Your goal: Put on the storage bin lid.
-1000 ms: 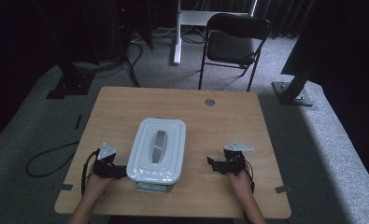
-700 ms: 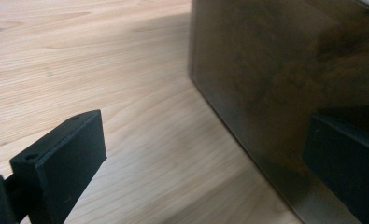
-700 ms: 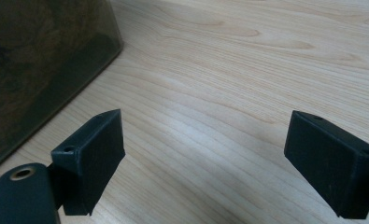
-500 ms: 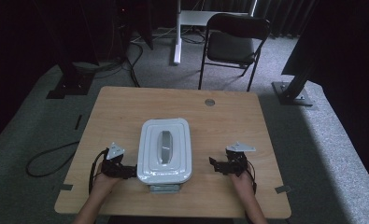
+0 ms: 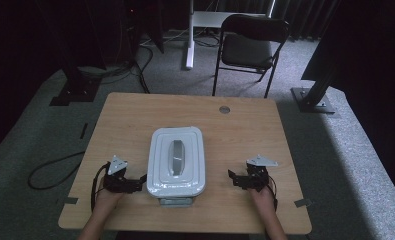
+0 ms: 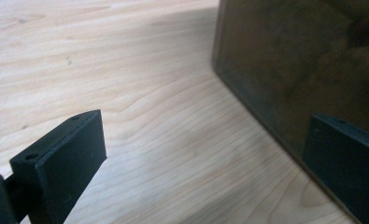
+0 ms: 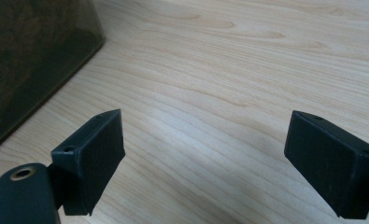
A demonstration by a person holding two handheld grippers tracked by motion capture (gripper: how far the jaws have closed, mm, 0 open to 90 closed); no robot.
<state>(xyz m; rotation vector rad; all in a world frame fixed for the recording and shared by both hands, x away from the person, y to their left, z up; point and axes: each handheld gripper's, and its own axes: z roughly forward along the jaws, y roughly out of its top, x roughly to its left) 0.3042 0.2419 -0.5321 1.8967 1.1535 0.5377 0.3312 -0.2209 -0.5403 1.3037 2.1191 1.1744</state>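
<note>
White plastic forms the lid of the rectangular storage box (image 5: 177, 160), which is set near the front edge of the light wooden table (image 5: 245, 125), between the two hand-held tools. The lid, with its grey handle (image 5: 176, 157) along the middle, is seated flat on the box. The left gripper (image 5: 141, 180) is held low at the box's left side, its tips touching or nearly touching the near left corner; in the left gripper view the jaws are spread wide, with the dark translucent wall (image 6: 285, 65) close in front of the right-hand jaw and nothing held between them. The right gripper (image 5: 231, 176) is kept apart from the box's right side, its jaws likewise wide open and empty over bare wood, with the box wall (image 7: 32, 60) seen off to the left. Judged from this, the work is at an early stage: the box has been approached on one side, while the lid has not yet been gripped or lifted.
</note>
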